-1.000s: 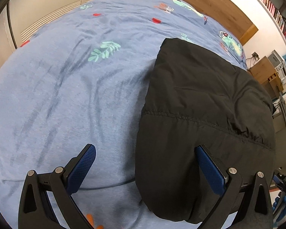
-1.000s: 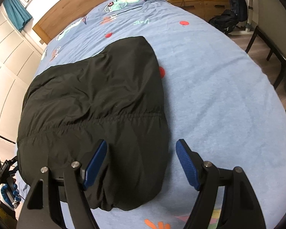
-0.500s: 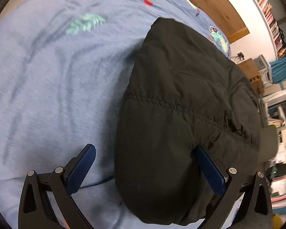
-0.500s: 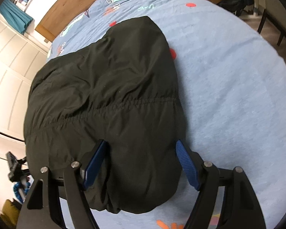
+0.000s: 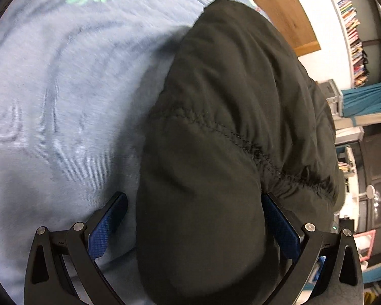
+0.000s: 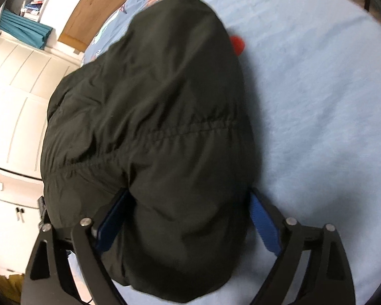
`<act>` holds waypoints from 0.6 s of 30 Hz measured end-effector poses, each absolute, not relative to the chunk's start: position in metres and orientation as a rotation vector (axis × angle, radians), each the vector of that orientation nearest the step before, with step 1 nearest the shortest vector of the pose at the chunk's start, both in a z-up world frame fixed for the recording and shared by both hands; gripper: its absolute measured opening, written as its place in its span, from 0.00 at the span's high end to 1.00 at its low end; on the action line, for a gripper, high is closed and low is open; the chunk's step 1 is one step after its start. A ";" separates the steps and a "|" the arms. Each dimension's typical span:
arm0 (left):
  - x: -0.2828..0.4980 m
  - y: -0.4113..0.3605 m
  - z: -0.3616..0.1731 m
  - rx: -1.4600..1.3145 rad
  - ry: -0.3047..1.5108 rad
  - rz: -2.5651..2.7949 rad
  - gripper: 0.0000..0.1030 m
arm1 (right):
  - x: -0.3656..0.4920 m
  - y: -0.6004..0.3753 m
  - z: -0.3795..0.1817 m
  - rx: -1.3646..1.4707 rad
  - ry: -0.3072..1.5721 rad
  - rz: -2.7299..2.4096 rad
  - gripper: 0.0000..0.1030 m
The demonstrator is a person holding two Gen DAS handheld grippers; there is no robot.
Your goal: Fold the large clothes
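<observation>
A black padded jacket lies folded into a thick bundle on the blue printed bedsheet. My left gripper is open and straddles the bundle's near end. Its left pad stands clear of the cloth and its right pad is sunk into the jacket's top. In the right wrist view the same jacket bulges between the fingers of my right gripper, whose jaws are opening. Its left pad digs into the cloth, and its right pad sits at the jacket's edge by the sheet.
A wooden headboard closes the far end of the bed. A bookshelf and teal cloth are at the right. White wardrobe doors stand beside the bed. Bare sheet stretches on both outer sides of the jacket.
Both grippers have sunk and tipped downward onto the jacket's near end, which now fills the gap between each pair of fingers. The right gripper's jaws stand wider than before.
</observation>
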State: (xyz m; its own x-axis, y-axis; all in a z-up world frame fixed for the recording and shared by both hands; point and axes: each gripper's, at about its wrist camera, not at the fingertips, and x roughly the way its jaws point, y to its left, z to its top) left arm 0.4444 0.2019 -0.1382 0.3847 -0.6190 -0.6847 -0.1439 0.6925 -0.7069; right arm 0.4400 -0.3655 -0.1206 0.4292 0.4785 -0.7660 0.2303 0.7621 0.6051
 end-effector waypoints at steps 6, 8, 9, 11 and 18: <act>0.443 0.193 -0.141 -0.824 1.096 -0.401 0.01 | 0.451 -0.359 -0.149 0.832 1.096 0.310 0.06; 0.443 0.184 -0.139 -0.822 1.096 -0.408 0.01 | 0.451 -0.355 -0.153 0.858 1.080 0.342 0.05; 0.444 0.181 -0.140 -0.815 1.097 -0.401 0.01 | 0.450 -0.353 -0.153 0.858 1.076 0.349 0.05; 0.445 0.175 -0.140 -0.806 1.092 -0.390 0.01 | 0.450 -0.351 -0.155 0.864 1.067 0.366 0.05; 0.440 0.170 -0.136 -0.813 1.035 -0.392 0.33 | 0.455 -0.348 -0.161 0.855 1.034 0.385 0.07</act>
State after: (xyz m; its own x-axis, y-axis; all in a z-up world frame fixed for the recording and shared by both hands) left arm 0.4399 0.1705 -0.1360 0.4784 -0.6383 -0.6030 -0.0789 0.6527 -0.7535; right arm 0.4552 -0.3476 -0.1610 0.4841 0.6462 -0.5900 0.1029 0.6276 0.7717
